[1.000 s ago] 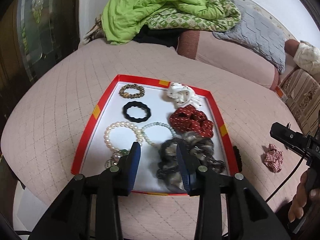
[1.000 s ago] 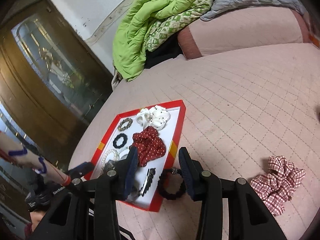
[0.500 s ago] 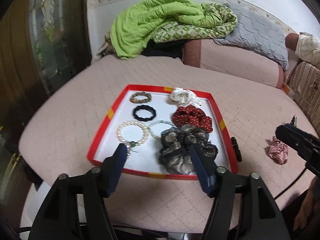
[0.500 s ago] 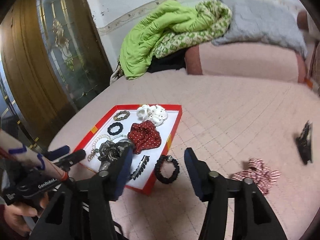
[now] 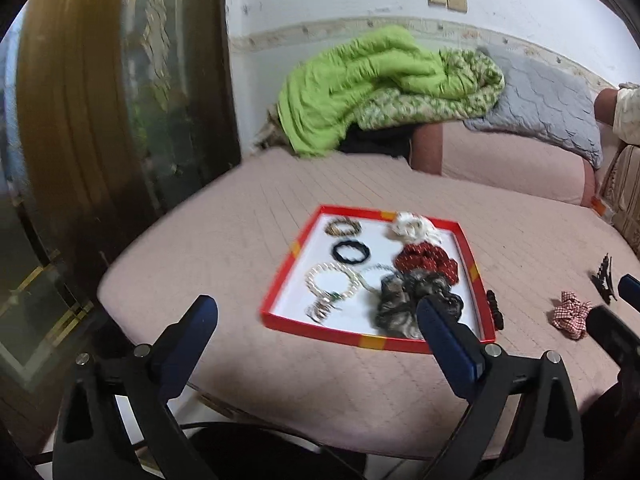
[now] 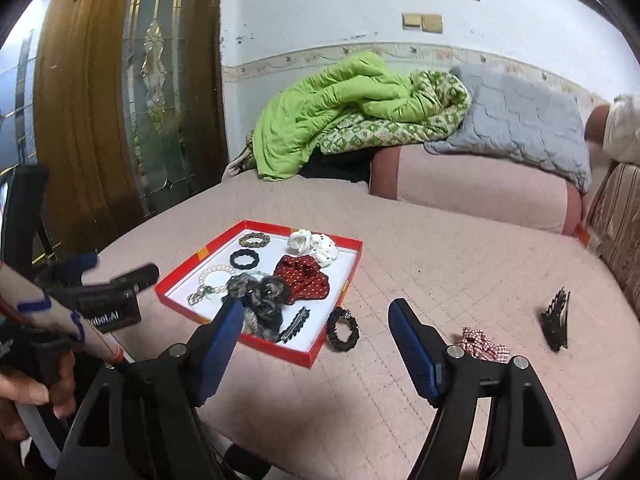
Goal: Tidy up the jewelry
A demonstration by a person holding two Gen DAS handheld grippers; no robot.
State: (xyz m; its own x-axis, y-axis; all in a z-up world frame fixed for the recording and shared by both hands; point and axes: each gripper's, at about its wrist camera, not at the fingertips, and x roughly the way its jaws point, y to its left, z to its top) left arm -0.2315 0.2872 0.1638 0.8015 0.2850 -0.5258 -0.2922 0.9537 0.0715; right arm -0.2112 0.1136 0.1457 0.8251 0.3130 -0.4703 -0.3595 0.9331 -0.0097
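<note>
A red-rimmed white tray [image 5: 280, 286] [image 6: 338, 334] lies on the pink bed. It holds a pearl bracelet [image 5: 330, 280], a black ring band [image 5: 352, 252], a gold bracelet [image 5: 342, 227], a white scrunchie [image 6: 314, 245], a red dotted scrunchie [image 6: 306, 282], a grey-brown scrunchie [image 5: 400, 300] and a hair clip [image 6: 294, 325]. A black scrunchie [image 6: 342, 329], a red checked scrunchie [image 6: 482, 344] and a black claw clip [image 6: 554, 325] lie on the bed outside the tray. My left gripper [image 5: 316, 320] and right gripper [image 6: 316, 320] are open, empty and held back from the tray.
A green quilt [image 6: 340, 112] and a grey pillow [image 6: 516, 120] are piled at the far side of the bed. A wooden door with glass [image 6: 120, 100] stands at the left. The bed's near edge runs just below both grippers.
Both grippers have pulled back and up from the tray and opened wider. The grey-brown scrunchie stays in the tray.
</note>
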